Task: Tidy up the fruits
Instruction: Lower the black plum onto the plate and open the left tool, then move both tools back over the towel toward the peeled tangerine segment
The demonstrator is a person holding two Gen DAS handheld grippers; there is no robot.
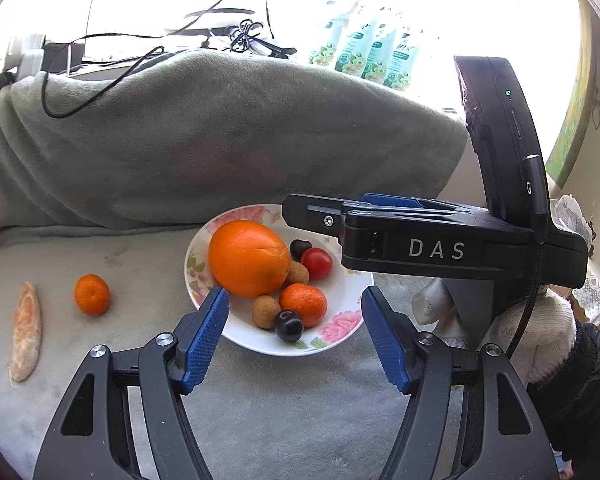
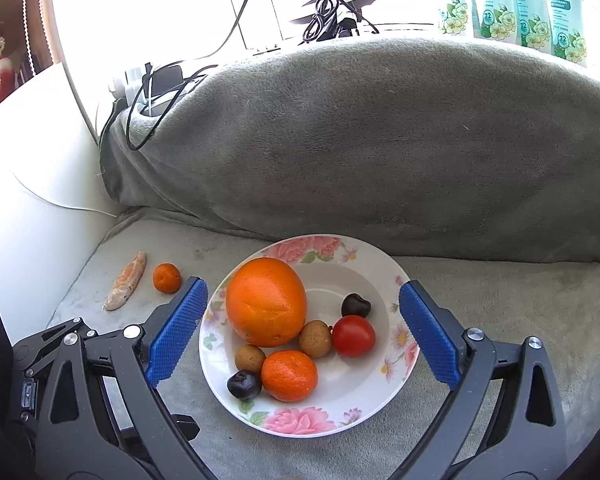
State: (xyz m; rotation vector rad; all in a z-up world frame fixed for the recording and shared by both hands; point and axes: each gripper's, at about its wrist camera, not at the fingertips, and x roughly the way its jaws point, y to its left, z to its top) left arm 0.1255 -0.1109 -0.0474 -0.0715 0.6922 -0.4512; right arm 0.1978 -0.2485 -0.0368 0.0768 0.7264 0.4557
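White china with pink flowers forms the plate [image 2: 374, 264], which is set on a grey plush blanket [image 2: 500, 320] in front of a blanket-covered cushion [image 2: 360, 140]. On the plate a large orange [image 2: 266, 302] is seen at the left, with a mandarin [image 2: 289, 375] just in front of it, two brown longans [image 2: 315, 338] [image 2: 250, 358] touching the orange, a red tomato [image 2: 353, 336] to the right, one dark cherry [image 2: 356, 305] behind the tomato and another dark fruit [image 2: 244, 385] at the near rim beside the mandarin. A second mandarin [image 1: 92, 294] is left off the plate on the blanket, well to the left, with a pale orange strip of peel [image 1: 26, 332] beside it. The left gripper [image 1: 295, 334] is held above the near edge of the plate, angled downward, its blue-padded jaws set apart with nothing between them. The right gripper [image 2: 303, 332] is likewise tilted down over the plate, its jaws spread wide to either side of the plate and closed on nothing. In the left wrist view the right gripper's black body [image 1: 440, 248] is seen from the side, held by a hand in a white knitted glove [image 1: 540, 332] with a dark sleeve [image 1: 588, 392]. Black cables [image 2: 240, 20] and green-and-white pouches [image 2: 520, 4] are seen behind the cushion.
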